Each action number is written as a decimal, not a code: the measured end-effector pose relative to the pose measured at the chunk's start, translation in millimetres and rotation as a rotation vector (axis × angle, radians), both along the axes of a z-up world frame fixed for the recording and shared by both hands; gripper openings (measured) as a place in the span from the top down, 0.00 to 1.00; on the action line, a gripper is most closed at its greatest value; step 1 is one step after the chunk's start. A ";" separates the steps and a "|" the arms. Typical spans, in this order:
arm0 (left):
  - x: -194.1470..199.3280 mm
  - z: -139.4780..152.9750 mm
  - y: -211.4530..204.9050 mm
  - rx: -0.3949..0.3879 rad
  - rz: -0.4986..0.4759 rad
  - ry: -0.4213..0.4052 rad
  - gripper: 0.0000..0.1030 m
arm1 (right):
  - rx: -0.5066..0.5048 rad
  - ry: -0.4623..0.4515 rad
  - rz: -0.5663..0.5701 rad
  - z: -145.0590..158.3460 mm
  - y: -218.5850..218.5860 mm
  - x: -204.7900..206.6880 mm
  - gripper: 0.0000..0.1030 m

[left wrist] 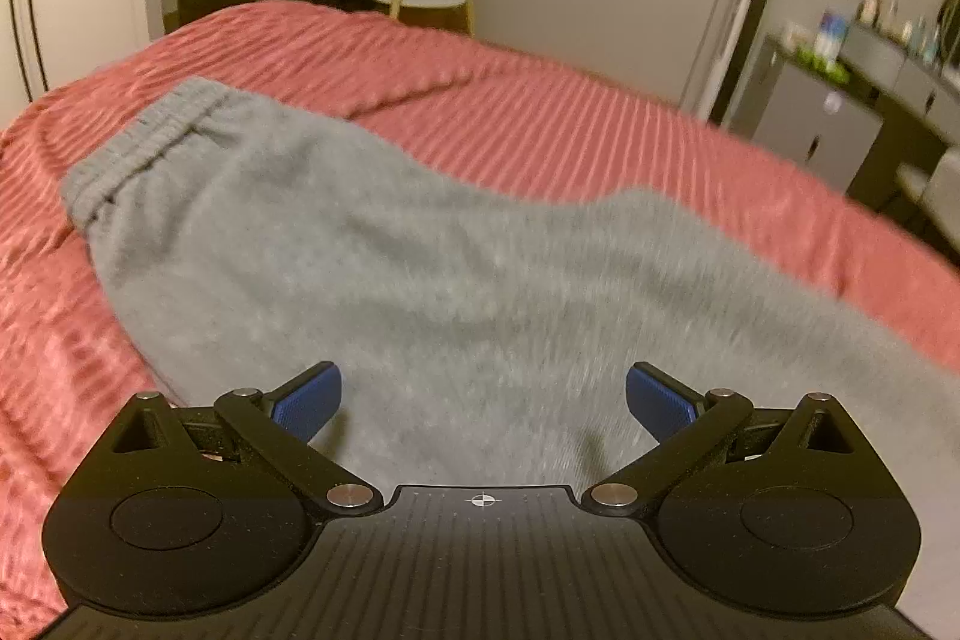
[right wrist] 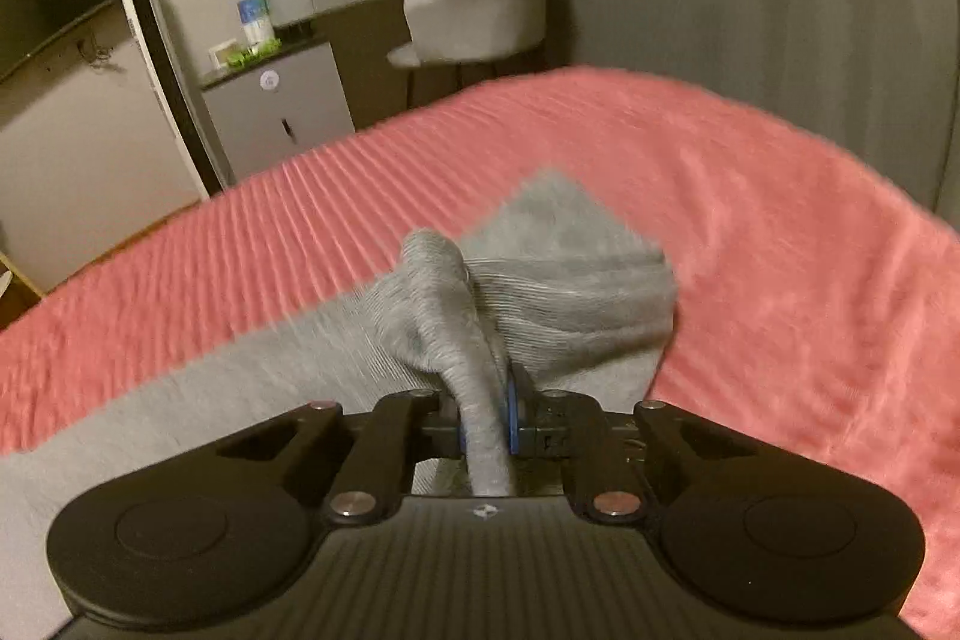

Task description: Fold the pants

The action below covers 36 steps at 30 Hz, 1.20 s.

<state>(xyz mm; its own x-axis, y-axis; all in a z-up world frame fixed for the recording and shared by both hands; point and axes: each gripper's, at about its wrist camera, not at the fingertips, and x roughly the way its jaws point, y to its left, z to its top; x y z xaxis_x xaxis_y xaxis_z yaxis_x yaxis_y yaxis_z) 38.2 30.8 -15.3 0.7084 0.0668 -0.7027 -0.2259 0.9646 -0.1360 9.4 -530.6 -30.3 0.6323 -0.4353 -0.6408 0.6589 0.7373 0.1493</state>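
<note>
Across the bed (left wrist: 540, 100), whose ribbed coral-pink fleece blanket covers it from edge to edge, a pair of grey fleece sweatpants (left wrist: 372, 268) lies stretched out flat. Its long axis runs from the elasticated waistband (left wrist: 126, 148), which rests toward the bed's far left side in the left wrist view, down under both pairs of tongs to the ribbed grey ankle cuff (right wrist: 576, 292), which lies toward the bed's right side in the right wrist view. The legs seem already laid one on the other, though the blur makes that uncertain.

The left tongs (left wrist: 483, 400) stand wide, blue pads well apart, nothing between them, hovering over the middle of the grey cloth. The right tongs (right wrist: 483, 418) are closed narrow on a bunched ridge of the cuff end, which rises out of the pads in a soft fold while the rest of the cuff lies on the blanket just beyond.

What the coming move turns on, I judge, is this: the cuff sits in the right hand and the waistband lies away along the long axis, beyond the empty left hand. Folding likely means carrying the cuff end along that axis toward the waistband, and the left hand is the nearer one to steady the middle.
</note>
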 end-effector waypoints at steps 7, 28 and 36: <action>-12.9 48.8 30.5 -0.097 -0.006 -0.093 0.00 | -0.259 -0.199 0.614 87.8 167.7 22.4 0.92; 96.9 -7.3 -116.2 -0.138 -0.643 0.175 0.04 | 0.546 -0.253 0.429 -20.3 114.2 -52.8 0.04; 129.9 -35.3 -154.6 -0.173 -0.723 0.275 0.74 | 0.577 -0.275 0.397 -35.8 88.5 -56.4 0.04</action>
<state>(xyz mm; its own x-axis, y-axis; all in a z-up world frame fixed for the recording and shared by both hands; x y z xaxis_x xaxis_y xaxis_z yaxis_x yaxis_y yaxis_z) 168.1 -123.8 -50.5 0.3340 -0.4701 -0.8170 0.4012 0.8552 -0.3281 -47.0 -442.2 -66.1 0.8419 0.2159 -0.4946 0.2431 0.6665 0.7048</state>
